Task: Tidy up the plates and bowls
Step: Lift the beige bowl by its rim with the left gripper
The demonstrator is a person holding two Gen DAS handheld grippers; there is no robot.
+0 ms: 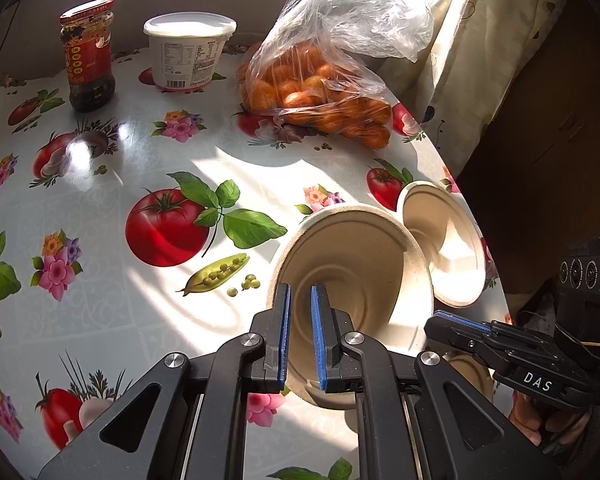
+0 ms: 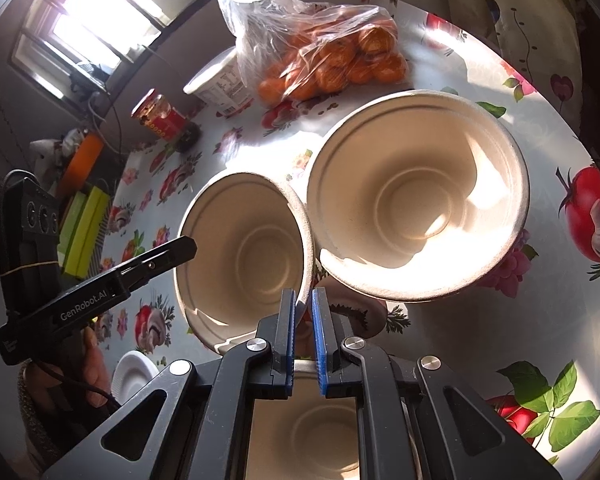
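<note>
We see both tools clamped on one tilted bowl [image 1: 352,280]: left tool [image 1: 300,336] on its near rim, right tool [image 2: 305,336] on its right rim. Second bowl [image 2: 416,196] sits on tabletop [image 1: 140,152] just beside it.

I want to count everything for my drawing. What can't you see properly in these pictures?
- Oranges, left wrist view: the crumpled plastic bag hides how many there are.
- Jar label, left wrist view: print too small to read.
- Lowest bowl, right wrist view: the right gripper covers most of it.
- Small white plate, right wrist view: the right gripper hides part.
</note>
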